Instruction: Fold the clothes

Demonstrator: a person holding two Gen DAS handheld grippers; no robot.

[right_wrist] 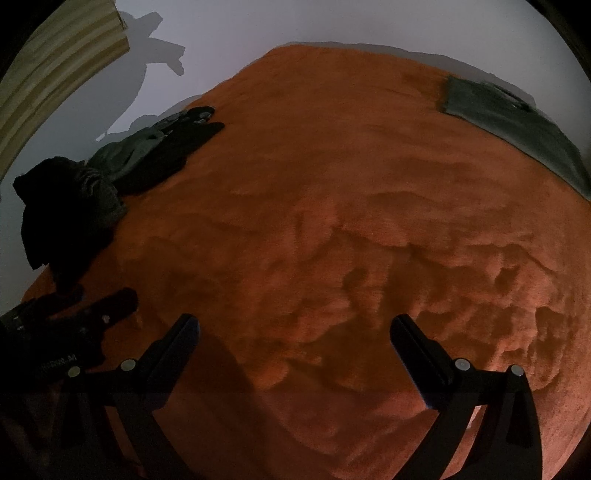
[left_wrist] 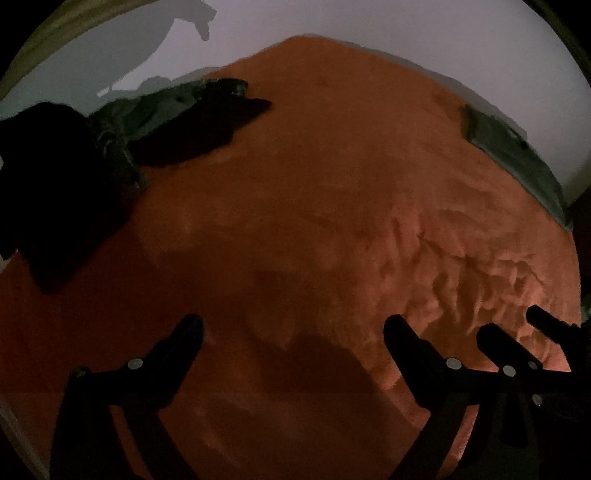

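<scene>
Starting at the far left, we see a dark bunched garment (right_wrist: 62,206) heaped at the edge of the orange blanket (right_wrist: 314,192) that covers the surface, and it looks crumpled rather than folded. Just beside it, a little further back, lies a grey-green garment (right_wrist: 136,151), also loose and rumpled, with a darker piece (right_wrist: 188,136) stretched along its near side; we cannot tell whether that is a separate item or part of the same one. Nearer to us on that side, our left gripper (left_wrist: 293,332) hangs over bare blanket with its jaws spread wide and nothing between them. The middle of the blanket holds no clothing, only soft wrinkles in the pile. Moving right, our right gripper (right_wrist: 295,328) hovers beside the left one, likewise released and empty above the blanket. At the far right, against the pale wall (right_wrist: 332,26), rests a flat grey-green piece (right_wrist: 517,122) with straight edges, which we judge to be an item already folded and set aside. So we read the job as partly done: one piece seems finished on the right, while the pile on the left is still waiting. Our likely next step is to reach left for one of those loose garments and bring it to the open middle.
</scene>
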